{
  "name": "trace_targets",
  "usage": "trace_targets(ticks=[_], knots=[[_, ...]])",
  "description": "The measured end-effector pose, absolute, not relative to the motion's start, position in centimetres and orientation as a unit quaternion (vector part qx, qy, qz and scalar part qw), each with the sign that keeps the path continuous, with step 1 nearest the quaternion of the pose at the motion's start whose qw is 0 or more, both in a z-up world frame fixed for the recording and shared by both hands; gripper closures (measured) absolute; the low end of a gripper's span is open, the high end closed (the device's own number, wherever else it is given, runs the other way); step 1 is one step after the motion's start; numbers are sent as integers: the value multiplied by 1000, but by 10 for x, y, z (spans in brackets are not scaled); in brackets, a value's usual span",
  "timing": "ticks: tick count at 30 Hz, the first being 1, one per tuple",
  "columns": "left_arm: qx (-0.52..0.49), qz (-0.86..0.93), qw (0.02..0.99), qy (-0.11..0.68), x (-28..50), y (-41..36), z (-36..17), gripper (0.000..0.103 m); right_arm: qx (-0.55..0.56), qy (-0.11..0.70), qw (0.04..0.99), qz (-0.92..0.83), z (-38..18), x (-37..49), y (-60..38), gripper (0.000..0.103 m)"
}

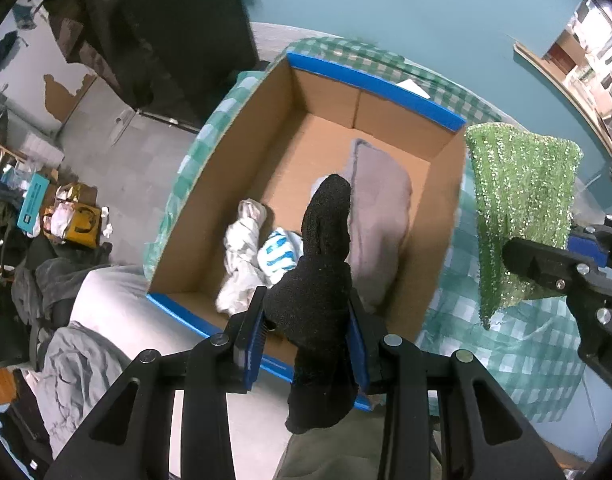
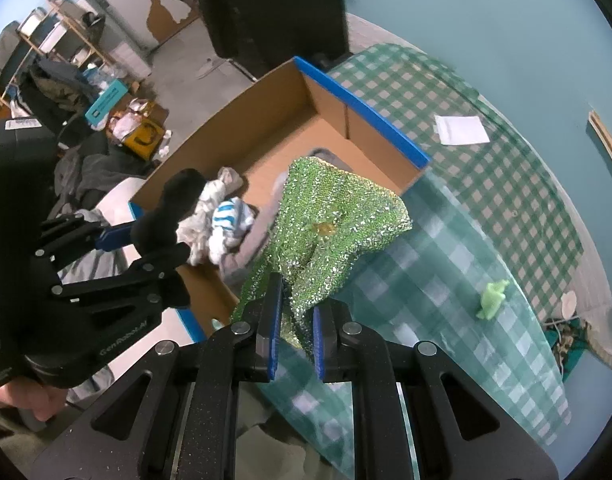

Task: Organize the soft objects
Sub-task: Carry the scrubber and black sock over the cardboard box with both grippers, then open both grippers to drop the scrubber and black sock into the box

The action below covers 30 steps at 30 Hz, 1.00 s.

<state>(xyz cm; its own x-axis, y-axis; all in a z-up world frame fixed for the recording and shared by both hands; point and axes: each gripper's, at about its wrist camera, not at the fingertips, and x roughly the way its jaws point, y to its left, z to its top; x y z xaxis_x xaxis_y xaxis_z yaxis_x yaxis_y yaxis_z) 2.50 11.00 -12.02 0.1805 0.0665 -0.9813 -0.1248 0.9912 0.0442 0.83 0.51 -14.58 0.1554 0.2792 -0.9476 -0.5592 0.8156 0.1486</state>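
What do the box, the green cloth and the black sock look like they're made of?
Box: looks like brown corrugated cardboard, matte, with blue tape along its rims. Green cloth, pinched in the right gripper: apparently a sequined or metallic-thread fabric, since it glitters with tiny bright specks. Black sock, held in the left gripper: seems a fuzzy knit, matte, with a nubby surface.

boxes: 1 [image 1: 385, 88] | cloths inside: 3 [image 1: 381, 216] | black socks: 1 [image 1: 321, 280] | green sequin cloths: 1 [image 2: 329, 216]
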Motion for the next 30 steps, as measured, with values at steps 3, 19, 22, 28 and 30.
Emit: trace_targets(ticks=[3, 19, 22, 28, 30], knots=[[-24, 68, 767, 638, 29, 120, -123, 67, -121, 588, 748, 283, -148, 12, 16, 91], [-27, 81, 746, 661, 47, 154, -161, 66, -126, 617, 725, 280, -191, 42, 60, 88], [-27, 82, 740, 667, 50, 155, -168, 66, -120, 624, 722, 274, -199, 45, 63, 88], [-25, 85, 729, 679, 51, 154, -175, 62, -105, 621, 731, 261, -200, 54, 63, 70], [-21, 88, 731, 676, 50, 153, -174, 54, -98, 622, 733, 258, -199, 55, 61, 69]])
